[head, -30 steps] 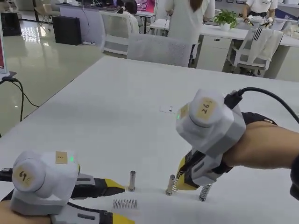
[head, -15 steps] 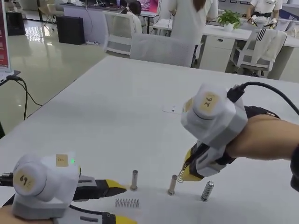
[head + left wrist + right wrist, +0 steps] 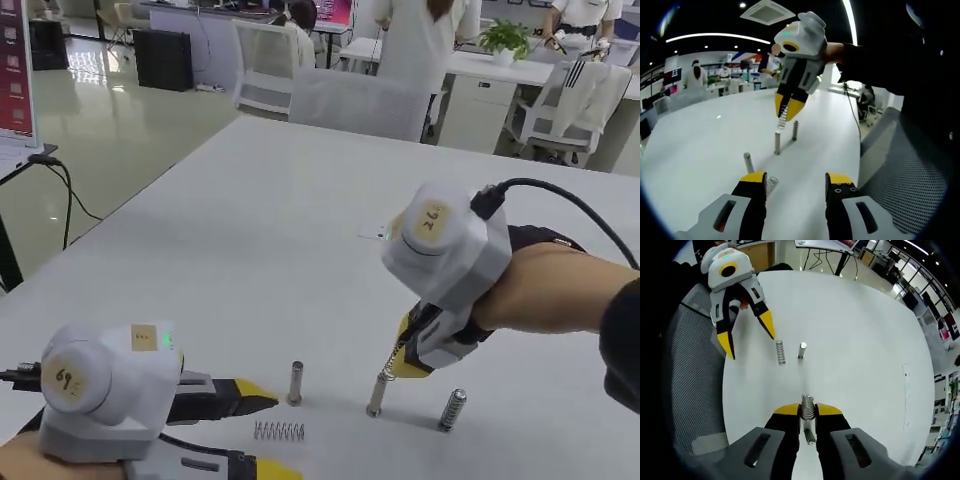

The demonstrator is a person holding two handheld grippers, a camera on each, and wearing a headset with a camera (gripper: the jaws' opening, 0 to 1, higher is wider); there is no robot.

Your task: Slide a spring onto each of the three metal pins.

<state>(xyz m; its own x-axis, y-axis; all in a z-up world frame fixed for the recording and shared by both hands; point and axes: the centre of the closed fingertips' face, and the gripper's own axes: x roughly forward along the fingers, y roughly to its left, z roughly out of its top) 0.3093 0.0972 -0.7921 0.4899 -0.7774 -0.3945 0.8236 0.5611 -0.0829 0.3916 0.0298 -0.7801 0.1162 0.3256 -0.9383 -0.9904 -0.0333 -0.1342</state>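
Observation:
Three metal pins stand upright on the white table (image 3: 250, 260). The left pin (image 3: 295, 382) is bare. The right pin (image 3: 452, 409) carries a spring. My right gripper (image 3: 402, 366) is shut on a spring (image 3: 391, 361), tilted, with its lower end at the top of the middle pin (image 3: 376, 394). In the right gripper view that spring (image 3: 808, 409) sits between the shut jaws. A loose spring (image 3: 278, 430) lies flat near the left pin. My left gripper (image 3: 262, 432) is open low at the near edge, the loose spring (image 3: 771, 184) beside its left jaw.
Farther back on the table lies a small paper slip (image 3: 373, 231). Chairs (image 3: 355, 102), desks and standing people are beyond the far edge. A mesh chair seat (image 3: 695, 375) is at the near side.
My right gripper has risen with its spring from low beside the middle pin to above the pin's top. The left gripper and the loose spring have stayed put; the head camera shifted.

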